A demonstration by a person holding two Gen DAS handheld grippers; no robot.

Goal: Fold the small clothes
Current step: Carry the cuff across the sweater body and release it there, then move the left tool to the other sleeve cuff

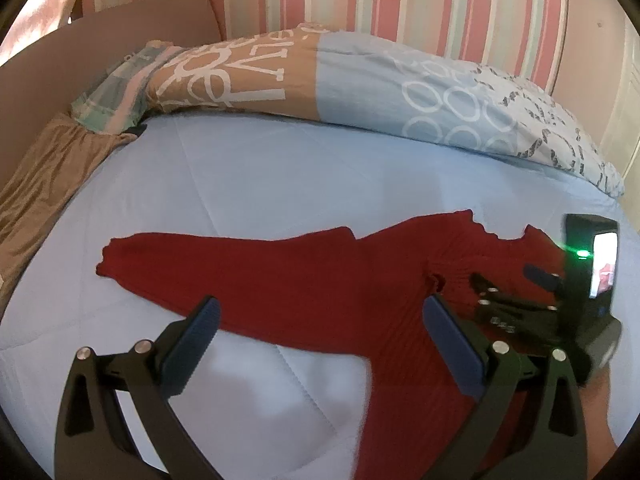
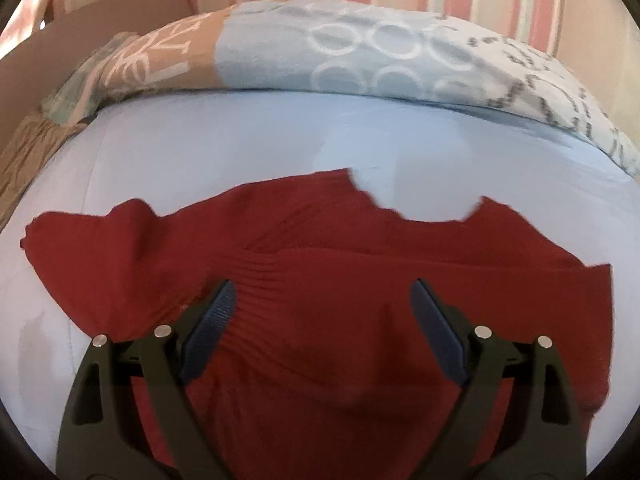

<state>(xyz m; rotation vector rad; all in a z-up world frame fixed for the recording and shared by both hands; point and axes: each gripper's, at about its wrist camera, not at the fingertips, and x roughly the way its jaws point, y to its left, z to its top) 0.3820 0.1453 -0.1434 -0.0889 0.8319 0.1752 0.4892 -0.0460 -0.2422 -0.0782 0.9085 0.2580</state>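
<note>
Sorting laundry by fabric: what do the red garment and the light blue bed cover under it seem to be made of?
Red garment: looks like a ribbed knit, probably wool or acrylic; fine parallel ribs, matte, frilled cuff and edges.
Light blue bed cover: seems a quilted cotton or microfibre, smooth and matte; stitched seam lines and soft puffing show. The exact fibre of either cannot be told.

Both tongs (image 1: 322,312) (image 2: 322,296) wide open, angled downward

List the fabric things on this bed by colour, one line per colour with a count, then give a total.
Red: 1, the ribbed sweater
Light blue: 1, the quilt under it
Blue and tan patterned: 1, the pillow
Tan: 1, the cloth at the bed's left edge
Total: 4
</note>
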